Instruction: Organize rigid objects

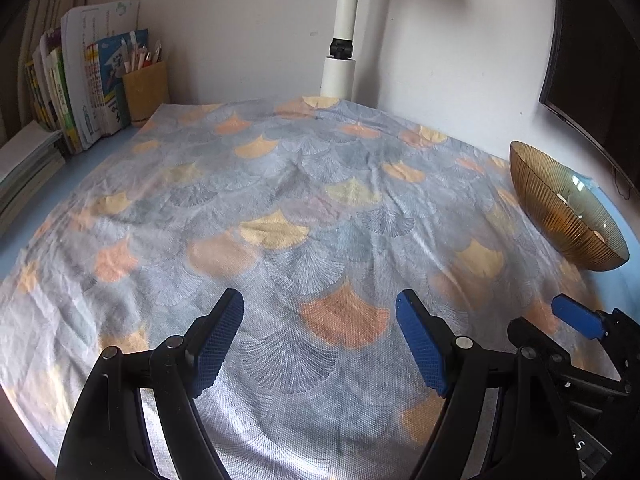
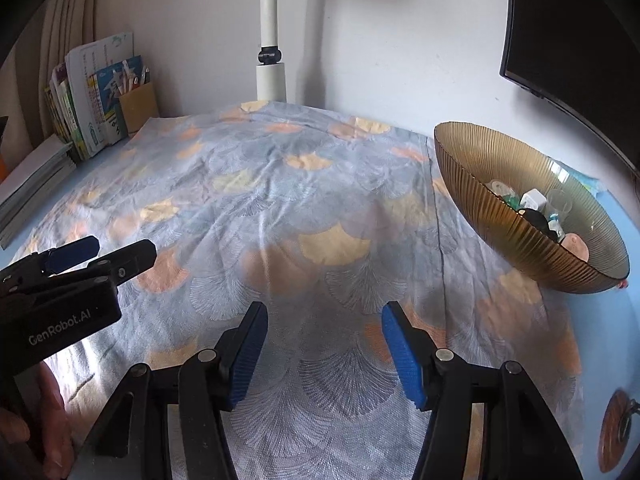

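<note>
Mostly visible, with gaps as noted.
Desk (image 2: pixel 624 320): pale blue top, seen only at the margins; the rest lies under a cloth.
Cloth (image 1: pixel 280 184): grey-blue with orange and yellow fan shapes, wrinkled; its near edge is cut off by both views.
Bowl (image 2: pixel 492 184): amber ribbed glass, at the right side of the desk, partly on the cloth's right edge; looks tilted in the fisheye, true lean cannot be told.
Small items (image 2: pixel 534 210): a heap inside the bowl, including a white block, a dark round piece and a clear cup-like piece; most are half hidden by the near wall and too small to identify. From the left wrist view the contents are almost wholly hidden.
Left gripper (image 1: pixel 320 340): jaws spread apart, nothing between them, only cloth behind; also seen from the side at the left of the right wrist view.
Right gripper (image 2: pixel 324 350): jaws parted with nothing between the blue pads; a bare gap over the cloth.
Hand (image 2: pixel 36 432): part of a hand under the left gripper's body, largely cut off.
Books (image 1: pixel 80 84): upright row at the far left corner; titles unreadable.
Pen holder (image 1: pixel 145 90): tan, beside the books, contents blurred.
White pole (image 1: pixel 342 40): at the far wall, top cut off.
Screen (image 2: pixel 576 24): dark, upper right, mostly out of view.
Round object (image 2: pixel 618 428): brown, lower right, distorted, unidentifiable.
</note>
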{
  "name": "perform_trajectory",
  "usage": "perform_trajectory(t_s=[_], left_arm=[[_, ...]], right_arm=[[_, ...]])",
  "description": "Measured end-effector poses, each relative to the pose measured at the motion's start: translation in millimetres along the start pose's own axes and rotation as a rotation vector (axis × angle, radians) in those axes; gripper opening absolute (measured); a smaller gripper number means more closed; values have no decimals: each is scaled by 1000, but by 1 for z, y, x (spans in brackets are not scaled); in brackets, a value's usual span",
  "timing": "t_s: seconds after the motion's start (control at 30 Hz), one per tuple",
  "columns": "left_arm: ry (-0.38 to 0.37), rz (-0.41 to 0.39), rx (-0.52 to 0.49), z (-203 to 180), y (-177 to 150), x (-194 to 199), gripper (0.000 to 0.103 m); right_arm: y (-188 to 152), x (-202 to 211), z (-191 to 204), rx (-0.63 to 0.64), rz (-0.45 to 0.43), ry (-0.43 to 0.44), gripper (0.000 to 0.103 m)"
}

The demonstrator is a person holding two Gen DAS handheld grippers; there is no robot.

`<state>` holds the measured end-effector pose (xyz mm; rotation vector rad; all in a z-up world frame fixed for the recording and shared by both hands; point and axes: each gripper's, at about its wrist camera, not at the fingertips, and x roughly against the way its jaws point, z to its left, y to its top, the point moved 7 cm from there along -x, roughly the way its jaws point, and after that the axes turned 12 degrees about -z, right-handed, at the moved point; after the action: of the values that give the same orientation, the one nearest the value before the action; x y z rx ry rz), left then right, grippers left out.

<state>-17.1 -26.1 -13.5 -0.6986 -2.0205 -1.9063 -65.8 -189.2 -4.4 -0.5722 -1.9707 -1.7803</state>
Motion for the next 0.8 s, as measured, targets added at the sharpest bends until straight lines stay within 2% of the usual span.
perform_trajectory(t_s=[0.23,0.8], left_arm=[[28,10,-30,-3,-2,-1,77],[9,0,-27,-6,-2,2,77]], right_arm=[[0,1,1,10,-4,-7,61],[0,-1,-5,-15,2,-14,61]])
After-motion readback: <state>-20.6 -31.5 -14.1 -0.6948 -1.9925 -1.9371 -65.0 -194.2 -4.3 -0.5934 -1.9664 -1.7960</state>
